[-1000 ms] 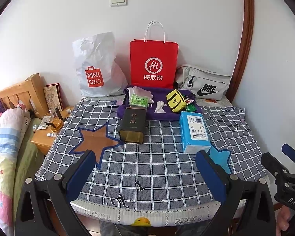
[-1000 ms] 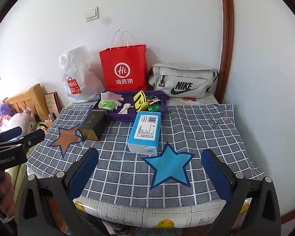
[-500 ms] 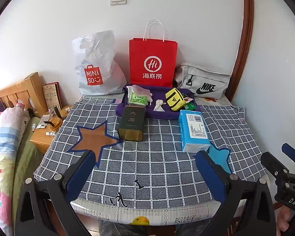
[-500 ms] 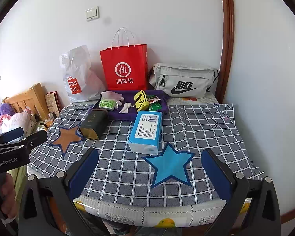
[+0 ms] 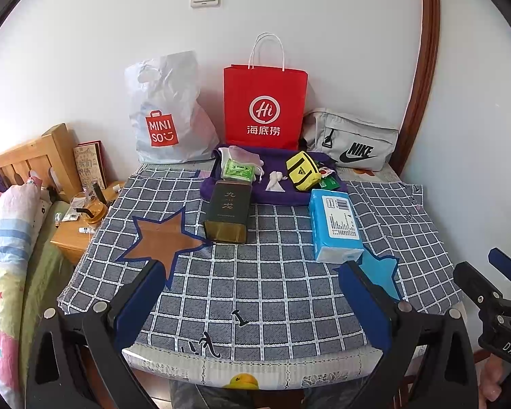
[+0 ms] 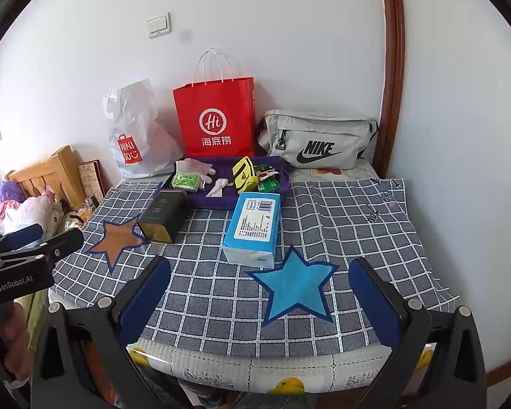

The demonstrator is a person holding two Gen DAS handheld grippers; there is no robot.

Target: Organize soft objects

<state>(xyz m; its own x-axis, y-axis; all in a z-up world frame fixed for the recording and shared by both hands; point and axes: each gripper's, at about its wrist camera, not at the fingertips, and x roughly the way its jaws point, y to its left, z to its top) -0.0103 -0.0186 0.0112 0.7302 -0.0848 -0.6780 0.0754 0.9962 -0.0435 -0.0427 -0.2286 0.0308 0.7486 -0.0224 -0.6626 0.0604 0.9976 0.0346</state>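
Note:
A blue tissue pack [image 5: 334, 225] [image 6: 253, 228] lies mid-table, just behind a blue star patch [image 6: 294, 288]. A dark tea tin [image 5: 226, 213] [image 6: 161, 216] lies beside a brown star patch [image 5: 161, 242] [image 6: 117, 238]. Behind them a purple tray [image 5: 276, 192] [image 6: 228, 196] holds a green pouch [image 5: 238, 170], a yellow pouch [image 5: 303, 170] [image 6: 244, 174], a white glove and small packets. My left gripper [image 5: 252, 291] is open and empty at the table's front edge. My right gripper [image 6: 259, 288] is open too, low in front of the blue star.
A white Miniso bag [image 5: 165, 112], a red paper bag [image 5: 264, 105] and a grey Nike pouch [image 5: 352, 141] stand against the wall. A wooden nightstand [image 5: 81, 218] and a bed lie to the left. A grid cloth [image 5: 272, 272] covers the table.
Both cameras have shifted slightly, so the table contents sit a little differently in view. No object has moved and both grippers stay open.

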